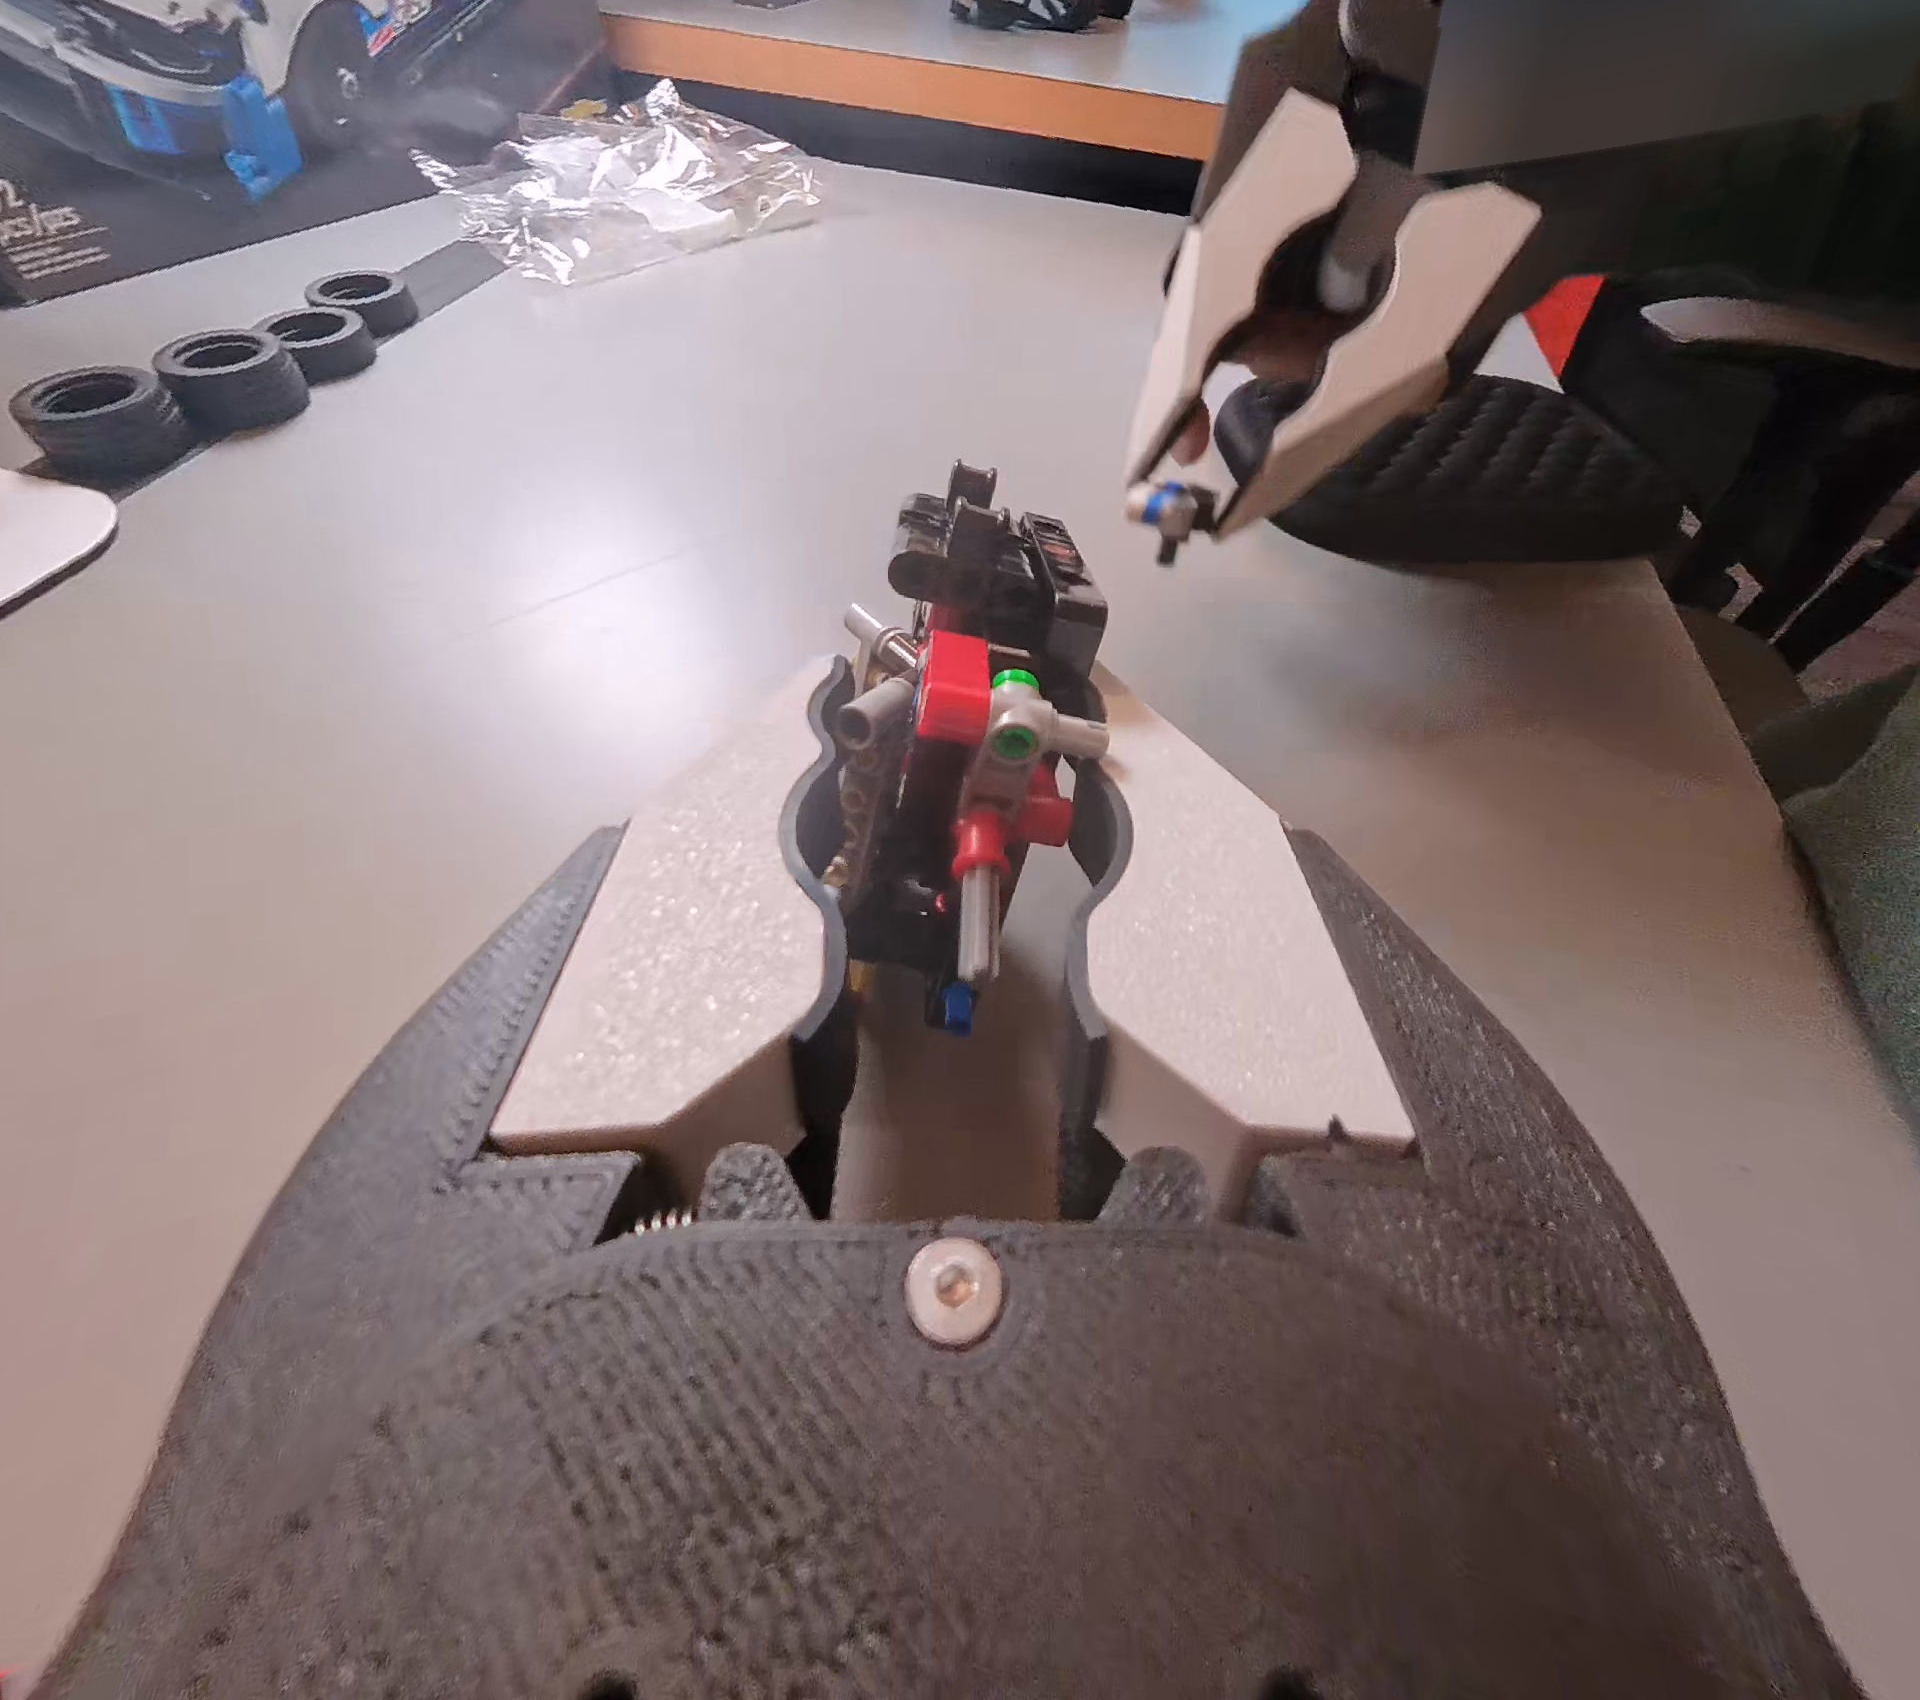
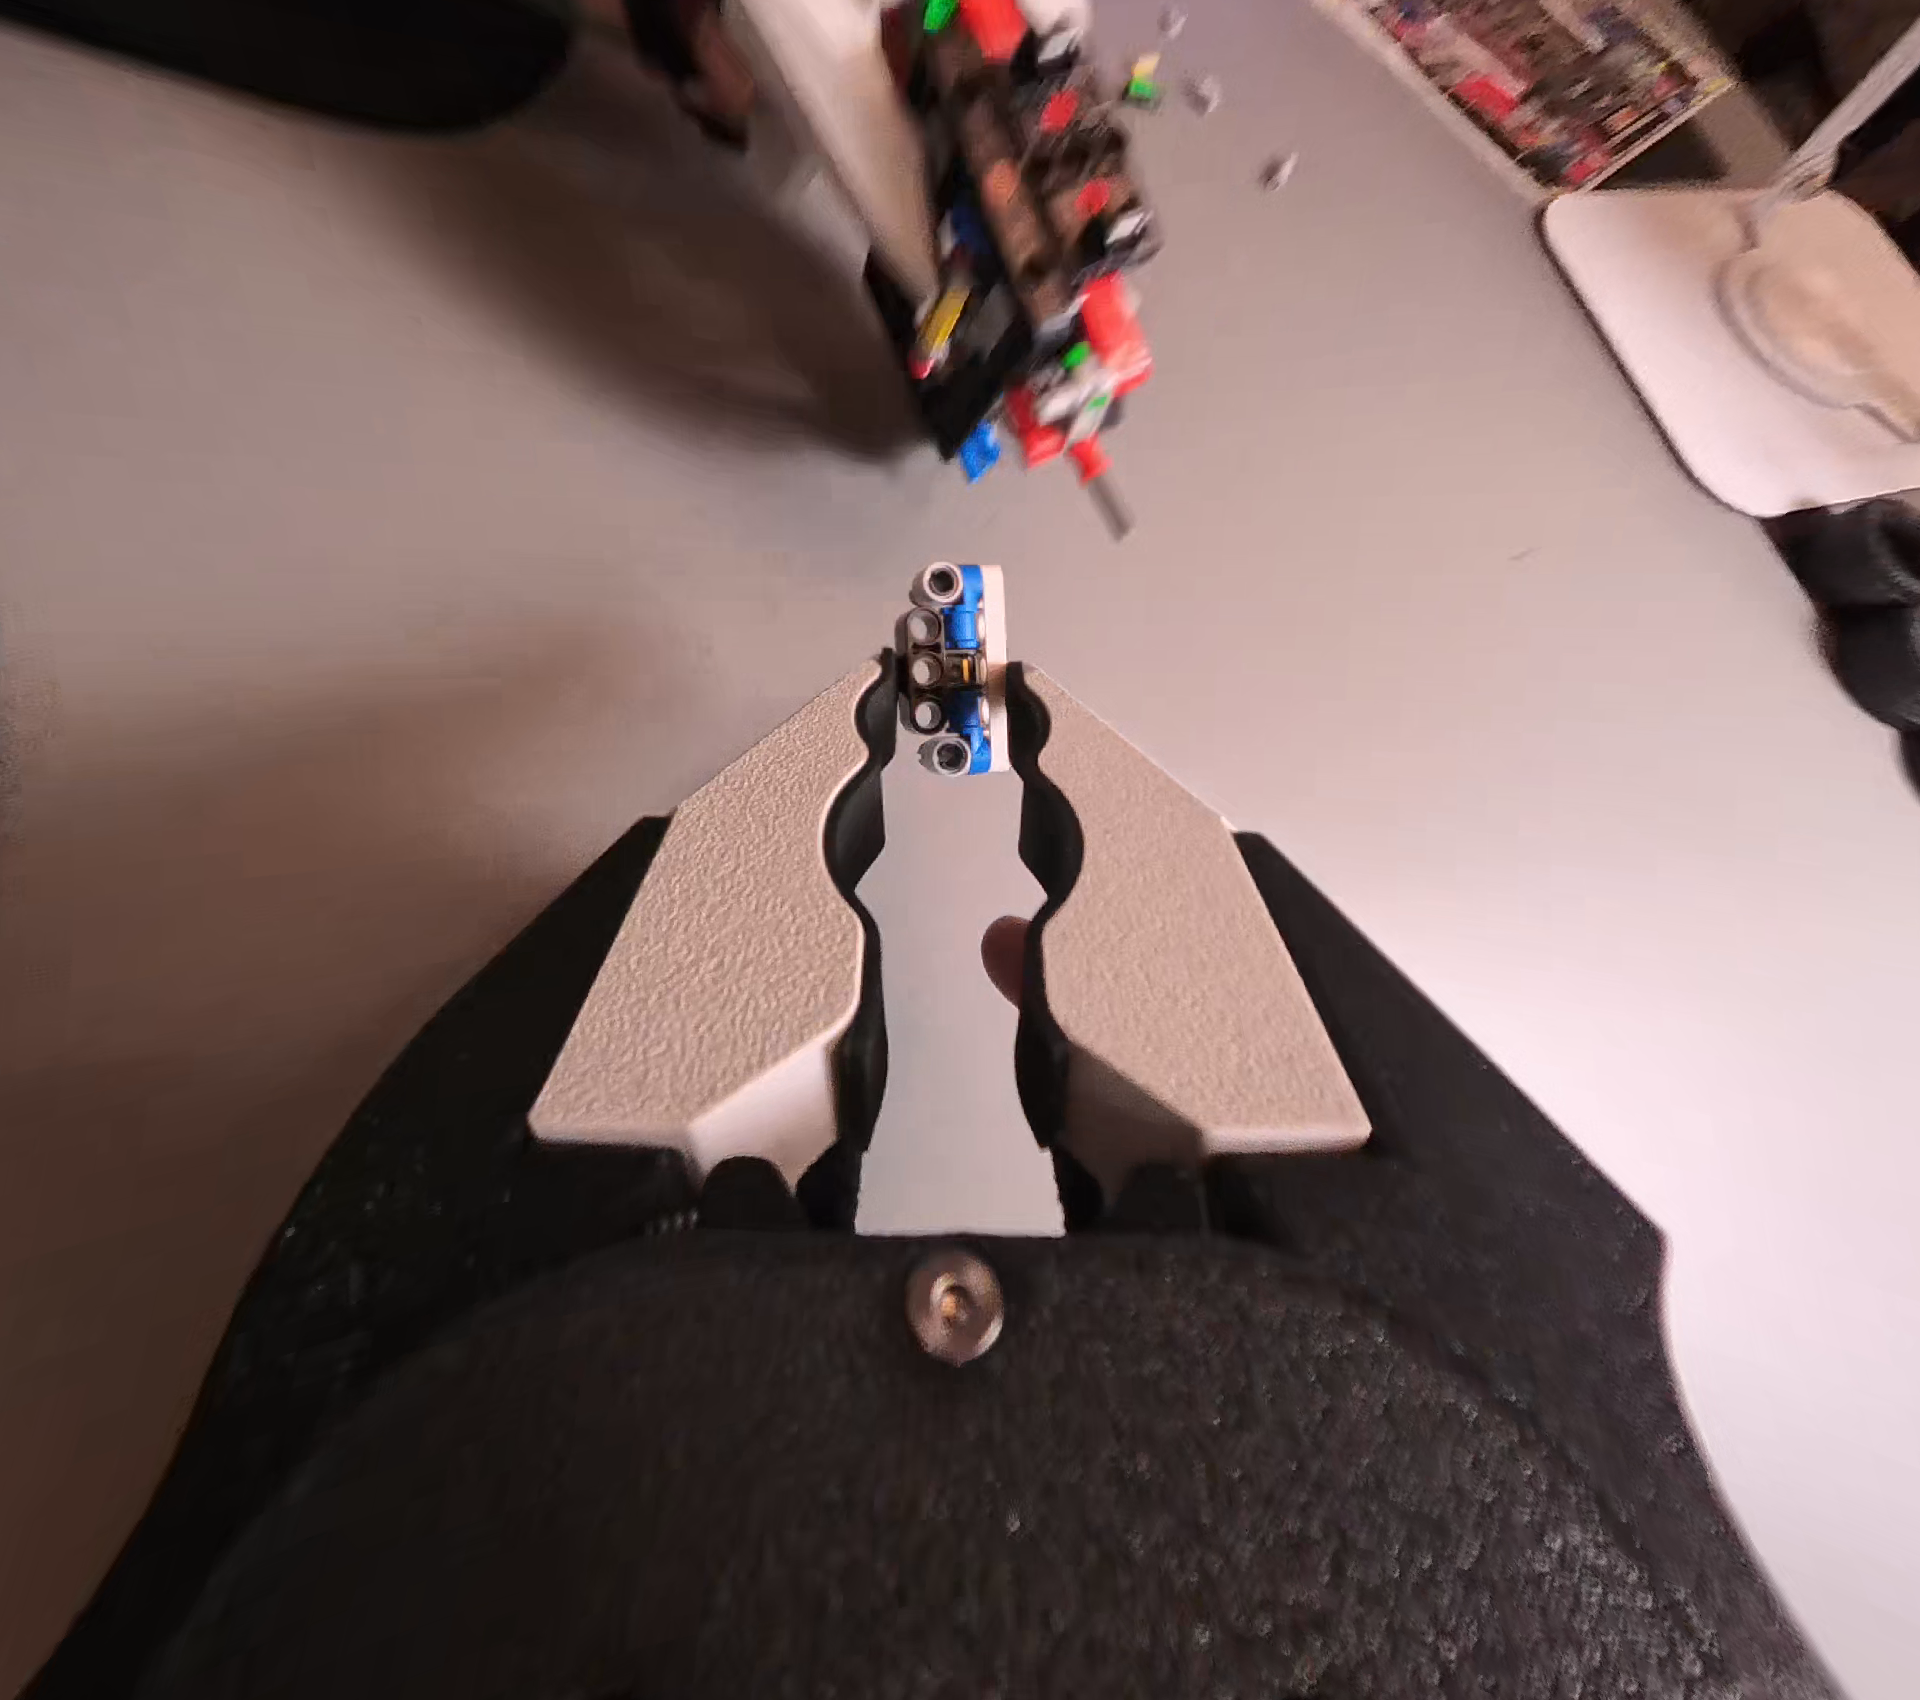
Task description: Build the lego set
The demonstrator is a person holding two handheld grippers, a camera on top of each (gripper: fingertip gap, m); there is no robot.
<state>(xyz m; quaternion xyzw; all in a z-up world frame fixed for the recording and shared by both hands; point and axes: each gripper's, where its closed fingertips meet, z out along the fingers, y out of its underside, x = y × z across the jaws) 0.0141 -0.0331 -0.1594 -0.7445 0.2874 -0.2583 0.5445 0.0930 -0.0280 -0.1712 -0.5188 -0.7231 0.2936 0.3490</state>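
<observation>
My left gripper (image 1: pixel 961 694) is shut on a partly built lego assembly (image 1: pixel 966 715) of black, red, grey and green parts, held above the grey table (image 1: pixel 520 570). The same assembly shows blurred in the right wrist view (image 2: pixel 1029 216), between the left gripper's white fingers (image 2: pixel 800 19). My right gripper (image 2: pixel 954 679) is shut on a small blue, grey and white lego piece (image 2: pixel 956 674), held in the air short of the assembly. In the left wrist view the right gripper (image 1: pixel 1179 507) hangs at the upper right with that small piece (image 1: pixel 1169 502) at its tips.
Several black tyres (image 1: pixel 229 372) lie in a row at the left. The lego box (image 1: pixel 239 9) and an empty clear bag (image 1: pixel 623 185) lie behind. A tray of loose parts (image 2: pixel 1517 50), a white plate (image 2: pixel 1745 341) and small loose pieces (image 2: pixel 1205 92) lie at the right. Left tips to right tips: about 9 cm. My left gripper is the nearer one to the white plate (image 2: pixel 1745 341): about 35 cm, against 40 cm.
</observation>
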